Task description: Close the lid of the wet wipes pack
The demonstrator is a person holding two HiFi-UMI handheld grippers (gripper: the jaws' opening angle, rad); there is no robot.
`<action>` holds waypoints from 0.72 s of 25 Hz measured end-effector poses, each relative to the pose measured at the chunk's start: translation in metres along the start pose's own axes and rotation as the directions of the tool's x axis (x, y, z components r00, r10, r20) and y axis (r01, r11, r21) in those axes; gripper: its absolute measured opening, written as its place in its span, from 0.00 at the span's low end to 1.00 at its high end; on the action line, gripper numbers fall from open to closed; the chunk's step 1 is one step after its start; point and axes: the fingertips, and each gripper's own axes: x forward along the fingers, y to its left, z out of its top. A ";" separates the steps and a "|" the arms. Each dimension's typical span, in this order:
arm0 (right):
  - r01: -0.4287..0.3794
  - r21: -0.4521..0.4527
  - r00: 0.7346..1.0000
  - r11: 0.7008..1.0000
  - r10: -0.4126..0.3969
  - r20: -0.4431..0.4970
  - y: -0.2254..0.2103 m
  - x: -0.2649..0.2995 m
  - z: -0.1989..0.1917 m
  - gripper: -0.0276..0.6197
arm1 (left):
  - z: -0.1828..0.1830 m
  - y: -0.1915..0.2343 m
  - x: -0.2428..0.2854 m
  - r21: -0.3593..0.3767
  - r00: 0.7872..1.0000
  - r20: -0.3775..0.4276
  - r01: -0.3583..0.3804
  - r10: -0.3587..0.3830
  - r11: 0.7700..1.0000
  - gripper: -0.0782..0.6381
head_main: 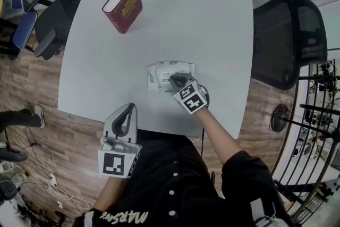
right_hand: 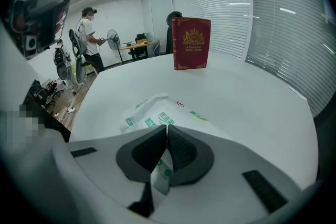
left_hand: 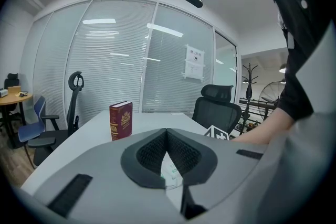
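A white wet wipes pack (head_main: 161, 72) with green print lies flat on the white table (head_main: 202, 18), near its front edge. My right gripper (head_main: 173, 78) is shut and points steeply down, its tips resting on the pack's top near its right end. In the right gripper view the closed jaws (right_hand: 167, 126) cover the pack (right_hand: 149, 113), so the lid is hidden. My left gripper (head_main: 129, 108) is shut with nothing in it and hovers at the table's front edge, left of the pack. Through the gap below its jaws (left_hand: 166, 130) a bit of the pack (left_hand: 171, 173) shows.
A dark red book (head_main: 123, 6) stands upright at the table's far left. A black mesh office chair (head_main: 289, 40) stands to the right of the table, and other chairs (head_main: 48, 24) to its left. A person stands far off in the right gripper view.
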 end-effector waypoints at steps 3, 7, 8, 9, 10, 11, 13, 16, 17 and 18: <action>0.015 -0.002 1.000 1.000 -0.015 0.001 -0.001 0.002 0.000 0.09 | 0.004 -0.003 0.000 0.003 1.000 0.010 0.003 -0.003 1.000 0.12; -0.025 0.071 1.000 0.997 0.024 0.017 -0.005 0.000 -0.001 0.09 | 0.012 -0.005 -0.004 0.026 1.000 0.030 0.005 -0.006 1.000 0.12; -0.044 0.098 0.999 0.994 0.041 0.034 -0.006 -0.002 -0.001 0.09 | 0.015 -0.006 -0.005 0.017 1.000 0.030 0.004 -0.005 1.000 0.12; -0.062 0.125 0.997 0.990 0.054 0.064 -0.008 -0.006 0.001 0.09 | 0.018 -0.007 -0.006 0.016 0.999 0.034 0.004 -0.004 1.000 0.12; -0.070 0.152 0.993 0.986 0.055 0.102 -0.011 -0.012 0.003 0.09 | 0.021 -0.008 -0.007 0.020 0.999 0.040 0.004 -0.005 1.000 0.12; -0.067 0.175 0.989 0.982 0.042 0.144 -0.016 -0.020 0.007 0.09 | 0.023 -0.009 -0.008 0.019 0.999 0.044 0.004 -0.005 1.000 0.12; -0.044 0.204 0.974 0.978 -0.004 0.227 -0.025 -0.038 0.018 0.09 | 0.027 -0.011 -0.010 0.025 0.998 0.057 0.007 -0.008 1.000 0.12; -0.039 0.218 0.925 0.975 -0.047 0.377 -0.032 -0.074 0.041 0.09 | 0.038 -0.016 -0.010 0.064 0.995 0.096 0.022 -0.028 0.998 0.12; -0.052 0.220 0.896 0.974 -0.052 0.441 -0.032 -0.089 0.051 0.09 | 0.042 -0.018 -0.010 0.077 0.993 0.109 0.028 -0.036 0.997 0.12; -0.068 0.222 0.860 0.973 -0.055 0.506 -0.031 -0.106 0.060 0.09 | 0.045 -0.020 -0.010 0.087 0.992 0.122 0.032 -0.043 0.996 0.12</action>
